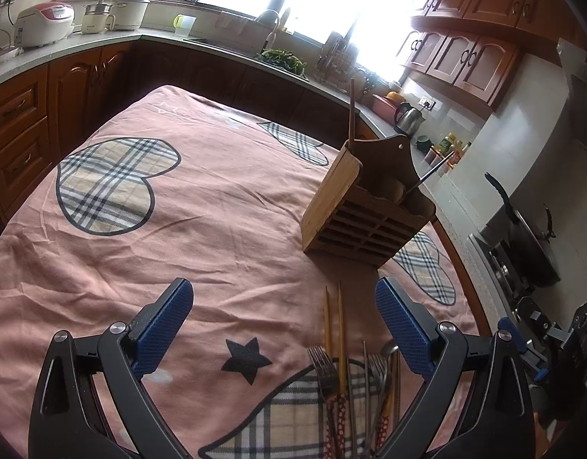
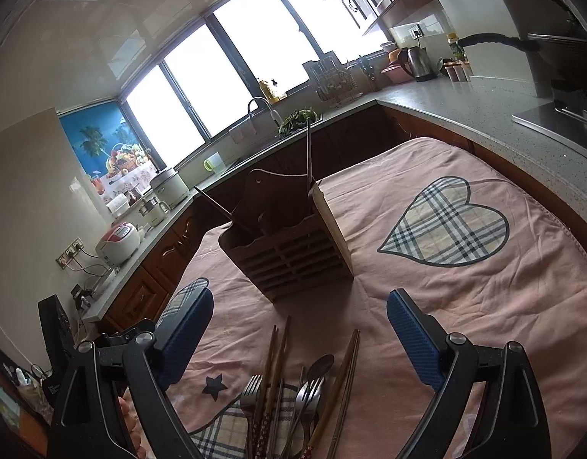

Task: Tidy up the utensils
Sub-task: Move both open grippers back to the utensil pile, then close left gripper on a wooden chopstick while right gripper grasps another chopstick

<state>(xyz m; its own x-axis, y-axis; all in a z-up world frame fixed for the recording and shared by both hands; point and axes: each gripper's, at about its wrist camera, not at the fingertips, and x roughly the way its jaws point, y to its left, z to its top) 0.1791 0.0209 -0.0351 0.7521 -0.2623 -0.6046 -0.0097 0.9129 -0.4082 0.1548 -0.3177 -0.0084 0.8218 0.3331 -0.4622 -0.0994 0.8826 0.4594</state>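
Between the wide-spread blue fingers [image 1: 171, 321] of the left gripper [image 1: 285, 306] lies only pink cloth, nothing gripped; the right gripper [image 2: 299, 317] likewise hangs with its fingers [image 2: 412, 340] far apart and bare. Just below both, a heap of utensils [image 2: 304, 394] rests on the bench [image 2: 465, 306]: forks [image 1: 324, 371], a spoon [image 2: 321, 366] and several chopsticks [image 1: 333, 329] pointing toward the wooden holder [image 1: 354, 206]. That slatted holder stands upright farther along the heart-patterned cloth, apart from the heap, with one chopstick [image 1: 352, 111] rising from it and a thin dark stick [image 2: 217, 203] leaning out of its other end.
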